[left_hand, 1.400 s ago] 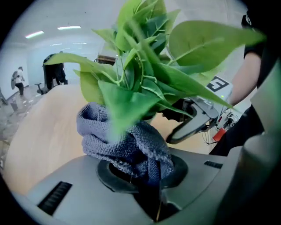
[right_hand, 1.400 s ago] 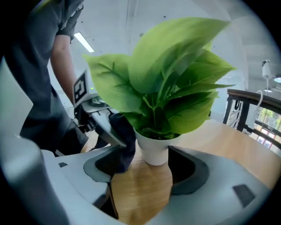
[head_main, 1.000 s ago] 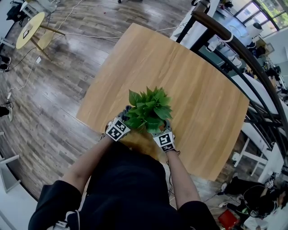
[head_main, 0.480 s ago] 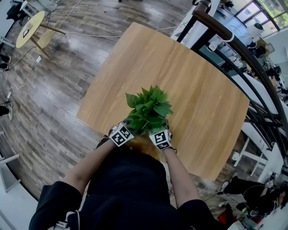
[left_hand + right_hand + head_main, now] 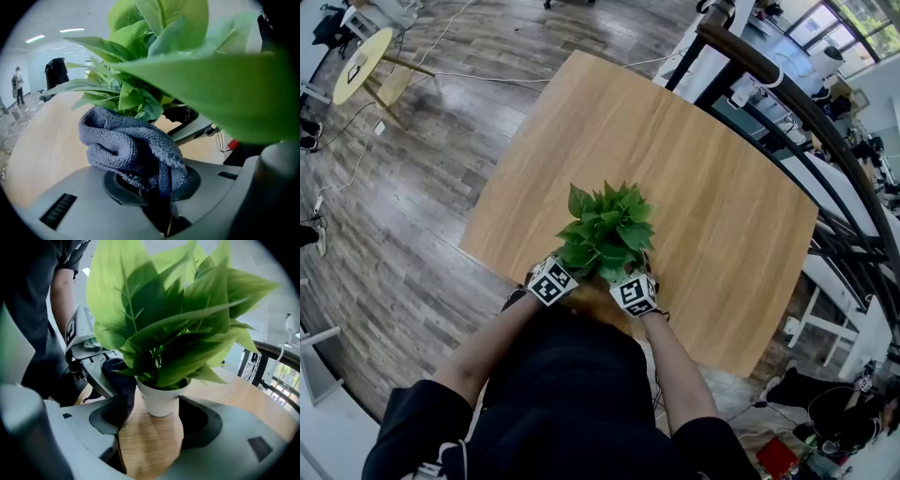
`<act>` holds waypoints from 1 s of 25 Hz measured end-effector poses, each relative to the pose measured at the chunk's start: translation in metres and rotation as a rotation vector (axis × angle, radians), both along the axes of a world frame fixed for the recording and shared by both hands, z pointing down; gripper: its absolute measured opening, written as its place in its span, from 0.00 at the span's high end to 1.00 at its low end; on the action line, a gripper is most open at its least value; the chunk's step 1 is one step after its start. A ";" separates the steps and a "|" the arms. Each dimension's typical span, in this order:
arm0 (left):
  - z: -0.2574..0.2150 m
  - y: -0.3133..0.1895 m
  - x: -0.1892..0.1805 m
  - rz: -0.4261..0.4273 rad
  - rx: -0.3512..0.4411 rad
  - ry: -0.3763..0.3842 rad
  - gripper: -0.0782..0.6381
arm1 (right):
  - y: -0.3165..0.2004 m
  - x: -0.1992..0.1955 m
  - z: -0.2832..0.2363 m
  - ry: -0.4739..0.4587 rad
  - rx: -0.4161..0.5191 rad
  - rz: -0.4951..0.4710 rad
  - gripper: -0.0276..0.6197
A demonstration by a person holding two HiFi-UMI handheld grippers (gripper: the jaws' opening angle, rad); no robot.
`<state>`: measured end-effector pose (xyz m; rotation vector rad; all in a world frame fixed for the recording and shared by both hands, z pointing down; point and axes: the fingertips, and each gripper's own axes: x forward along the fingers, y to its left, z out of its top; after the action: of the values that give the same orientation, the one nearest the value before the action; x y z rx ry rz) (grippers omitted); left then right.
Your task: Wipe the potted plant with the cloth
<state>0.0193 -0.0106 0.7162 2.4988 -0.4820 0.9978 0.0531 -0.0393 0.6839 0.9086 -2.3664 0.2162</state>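
The potted plant (image 5: 607, 230), green leaves in a white pot (image 5: 159, 398), stands near the front edge of the wooden table (image 5: 703, 178). My left gripper (image 5: 151, 183) is shut on a bunched grey-blue cloth (image 5: 129, 147), and the cloth sits just under the lower leaves (image 5: 136, 101). In the right gripper view the cloth (image 5: 118, 373) hangs beside the pot's left side. My right gripper (image 5: 152, 420) is open, its jaws spread on either side of the pot's base. In the head view both grippers (image 5: 551, 280) (image 5: 635, 293) sit under the foliage, which hides the pot.
The table's near edge (image 5: 581, 300) runs right below the grippers. A dark railing (image 5: 787, 94) borders the table's far right. A small yellow round table (image 5: 361, 61) stands on the wood floor at far left. Cables cross the floor (image 5: 356, 159).
The two grippers have drawn a little closer together at the pot. The foliage swayed slightly left and has come back.
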 end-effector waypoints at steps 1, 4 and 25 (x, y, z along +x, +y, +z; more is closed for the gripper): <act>0.001 -0.005 -0.005 -0.015 0.006 0.004 0.76 | 0.005 -0.003 -0.001 -0.006 -0.007 -0.015 0.45; 0.001 -0.019 -0.023 -0.054 0.021 0.013 0.76 | 0.024 -0.012 -0.002 -0.025 -0.024 -0.038 0.45; 0.001 0.004 -0.003 0.096 -0.001 -0.005 0.76 | -0.023 0.000 -0.003 -0.016 -0.007 0.081 0.45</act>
<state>0.0163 -0.0063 0.7172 2.5396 -0.3661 1.0402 0.0533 -0.0623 0.6811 1.0039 -2.3441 0.2638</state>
